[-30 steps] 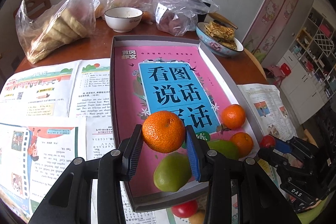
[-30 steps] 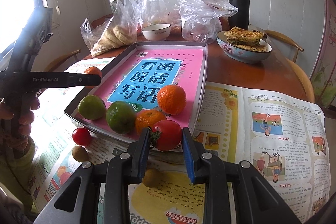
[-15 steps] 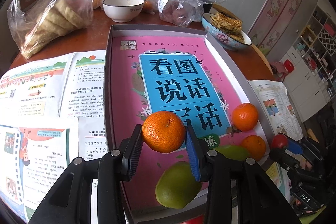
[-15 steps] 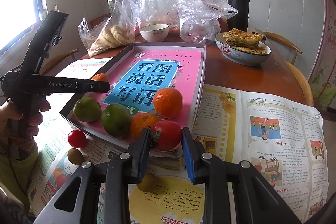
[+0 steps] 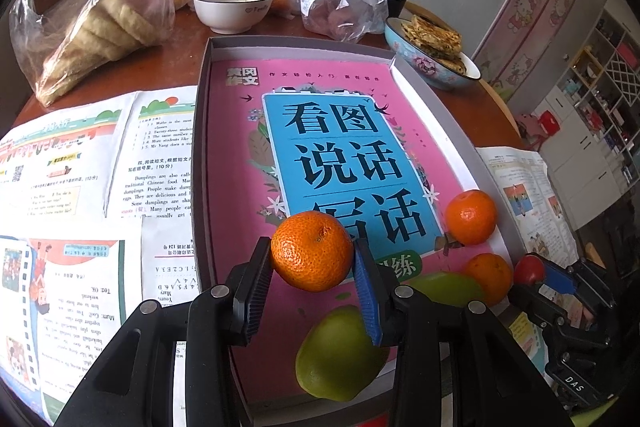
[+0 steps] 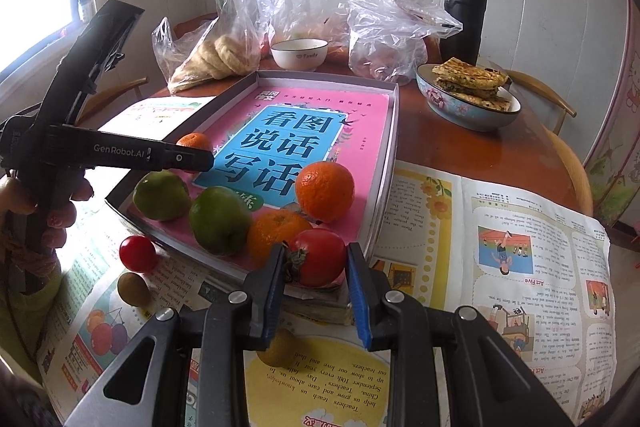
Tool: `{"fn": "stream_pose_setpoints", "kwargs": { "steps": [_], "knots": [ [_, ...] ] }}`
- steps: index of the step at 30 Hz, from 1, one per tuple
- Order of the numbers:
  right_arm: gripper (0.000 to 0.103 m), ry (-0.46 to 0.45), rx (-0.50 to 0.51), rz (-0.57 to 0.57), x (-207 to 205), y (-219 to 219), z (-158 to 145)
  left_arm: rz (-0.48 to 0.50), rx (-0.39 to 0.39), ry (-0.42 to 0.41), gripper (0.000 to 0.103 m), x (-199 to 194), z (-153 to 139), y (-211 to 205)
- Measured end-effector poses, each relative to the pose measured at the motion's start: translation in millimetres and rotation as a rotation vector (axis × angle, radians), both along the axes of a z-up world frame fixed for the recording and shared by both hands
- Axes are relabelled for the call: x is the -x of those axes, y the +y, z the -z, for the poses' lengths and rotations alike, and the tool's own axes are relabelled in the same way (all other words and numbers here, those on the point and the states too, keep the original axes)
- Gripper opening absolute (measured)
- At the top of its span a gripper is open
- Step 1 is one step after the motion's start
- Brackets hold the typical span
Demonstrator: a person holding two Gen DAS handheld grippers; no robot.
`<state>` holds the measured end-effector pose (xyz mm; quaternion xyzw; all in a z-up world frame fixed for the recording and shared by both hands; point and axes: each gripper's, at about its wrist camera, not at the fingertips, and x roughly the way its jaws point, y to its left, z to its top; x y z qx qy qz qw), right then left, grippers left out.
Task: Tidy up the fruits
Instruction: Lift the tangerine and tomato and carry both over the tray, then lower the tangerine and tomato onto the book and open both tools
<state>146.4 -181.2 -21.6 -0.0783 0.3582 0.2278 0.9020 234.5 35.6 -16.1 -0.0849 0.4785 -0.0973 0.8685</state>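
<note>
A: Where do things stand?

B: The left gripper is clamped on a mandarin, centre of the left view, above the tray. The right gripper is clamped on a tomato, low centre of the right view, at the tray's near edge.

A: How should the mandarin be placed?

B: I'd lower it onto bare pink, clear of the green fruit at the bottom. Free it only once it rests, or it may roll.

A: And the tomato?

B: Lift it over the rim and keep the squeeze gentle.
</note>
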Motion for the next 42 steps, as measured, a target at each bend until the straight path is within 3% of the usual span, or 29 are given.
{"fn": "stream_pose_setpoints", "kwargs": {
  "steps": [26,32,42],
  "knots": [
    [0.031,-0.001,-0.023,0.015,3.5,-1.5,-0.5,0.003,-0.001,0.015,0.041,1.8,4.4,-2.5],
    [0.039,-0.004,-0.022,0.005,4.6,0.8,-0.2,0.010,-0.001,0.015,0.041,4.0,3.6,-3.9],
    [0.040,-0.002,-0.027,0.008,5.5,1.2,0.1,0.002,0.004,0.012,0.041,6.4,2.5,-2.0]
  ]
}}
